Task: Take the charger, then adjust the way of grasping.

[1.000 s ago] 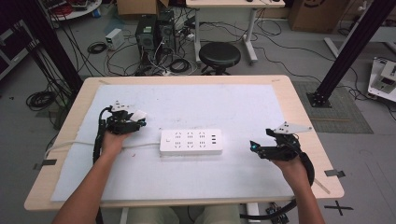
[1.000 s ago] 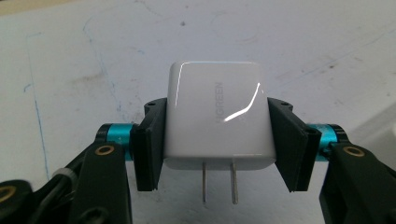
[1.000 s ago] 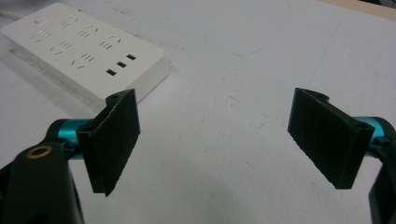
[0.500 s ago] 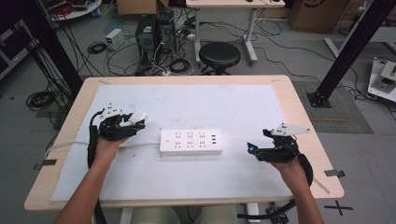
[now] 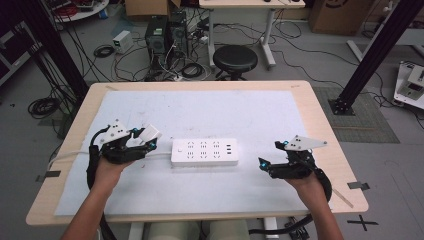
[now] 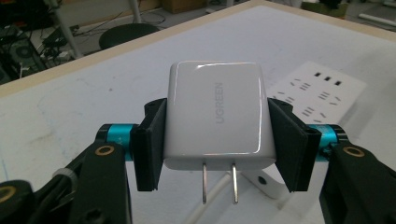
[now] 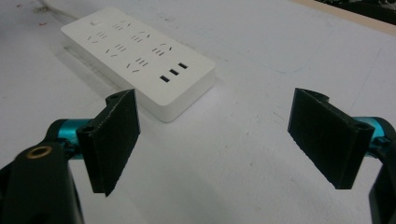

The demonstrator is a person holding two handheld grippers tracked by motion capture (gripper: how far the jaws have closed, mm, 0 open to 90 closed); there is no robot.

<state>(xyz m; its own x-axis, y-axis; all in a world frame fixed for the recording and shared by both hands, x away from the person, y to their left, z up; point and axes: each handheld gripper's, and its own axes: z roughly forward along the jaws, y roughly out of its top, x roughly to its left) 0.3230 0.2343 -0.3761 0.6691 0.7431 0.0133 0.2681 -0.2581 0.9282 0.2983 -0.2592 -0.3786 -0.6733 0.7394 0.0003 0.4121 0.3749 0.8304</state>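
just beside power strip [image 5: 204,152] left end, left hand-held gripper [image 5: 141,141] clamps charger [image 6: 215,114], prongs down; strip long axis crosswise; right hand-held gripper [image 7: 229,140] wide, empty.

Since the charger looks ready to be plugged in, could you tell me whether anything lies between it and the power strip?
Nothing visible does. The left hand-held gripper holds the white charger above the mat, and the stretch to the power strip holds only the strip's own white cable.
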